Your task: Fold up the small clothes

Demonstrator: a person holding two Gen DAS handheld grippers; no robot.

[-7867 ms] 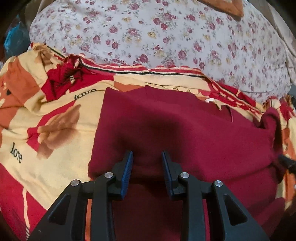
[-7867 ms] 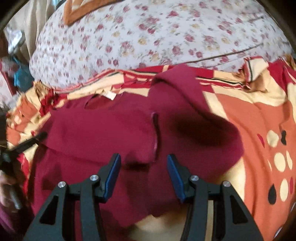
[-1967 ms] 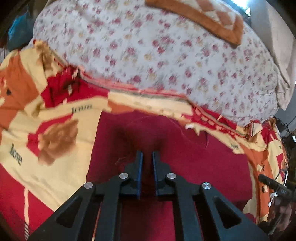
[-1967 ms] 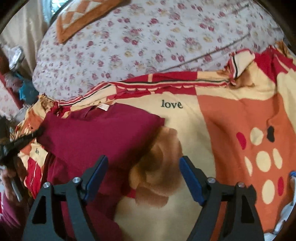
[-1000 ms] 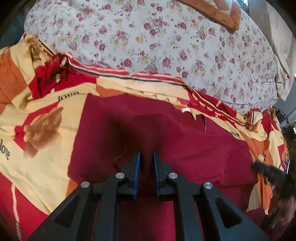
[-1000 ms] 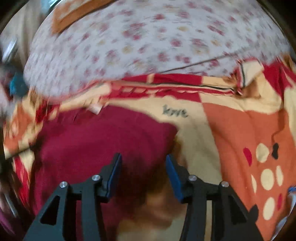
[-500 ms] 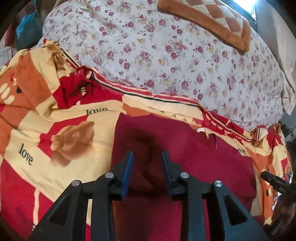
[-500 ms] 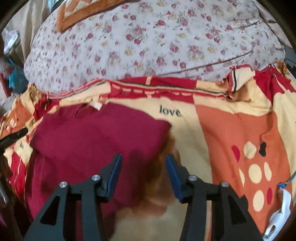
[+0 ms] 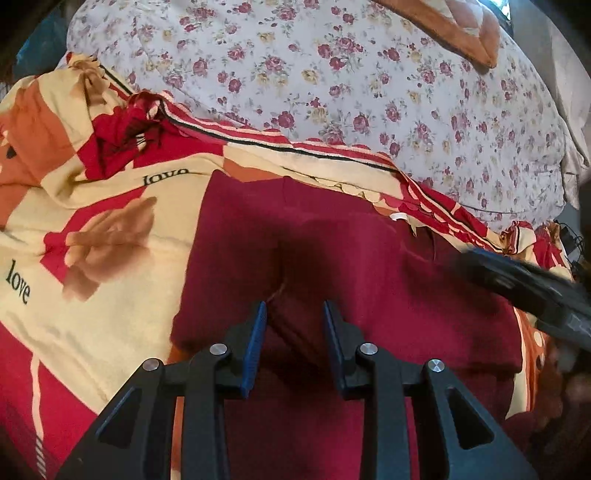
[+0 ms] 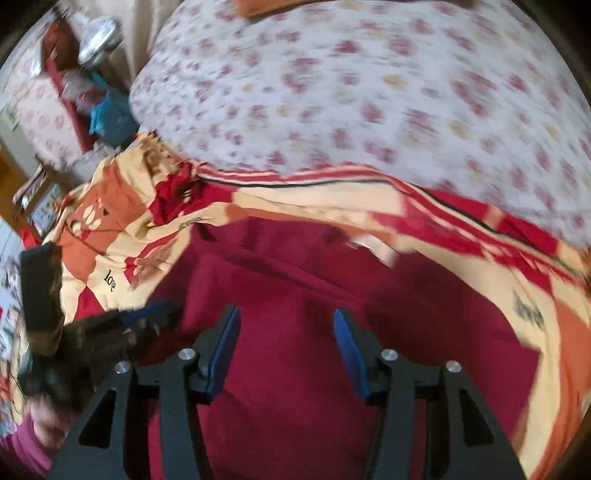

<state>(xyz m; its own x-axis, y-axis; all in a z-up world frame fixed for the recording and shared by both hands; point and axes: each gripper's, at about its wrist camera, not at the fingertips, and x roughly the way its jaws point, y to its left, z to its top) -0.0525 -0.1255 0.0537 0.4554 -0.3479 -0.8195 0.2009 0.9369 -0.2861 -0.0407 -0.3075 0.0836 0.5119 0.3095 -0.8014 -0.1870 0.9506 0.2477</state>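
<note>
A maroon small top [image 9: 369, 277] lies folded on the bed, its white neck label [image 9: 399, 216] at the far edge. My left gripper [image 9: 293, 325] hovers low over the top's near left part. Its blue pads stand a little apart and a crease of the cloth runs up between them, unpinched. From the right, a blurred dark finger [image 9: 517, 280] of the right gripper reaches in over the top. In the right wrist view my right gripper [image 10: 286, 332] is above the middle of the maroon top [image 10: 295, 295]. Its jaws are opening and nothing is pressed between the pads.
A patterned sheet [image 9: 92, 229] in cream, red and orange with "love" print covers the bed. A flowered quilt [image 9: 332, 74] is heaped along the far side with an orange cushion [image 9: 454, 33] on it. A hand in a purple sleeve [image 10: 26, 450] holds the left gripper.
The left gripper's jaws went from shut to slightly apart and let the cloth go. The right gripper swept left from the top's right edge to above its middle, and its view is blurred.
</note>
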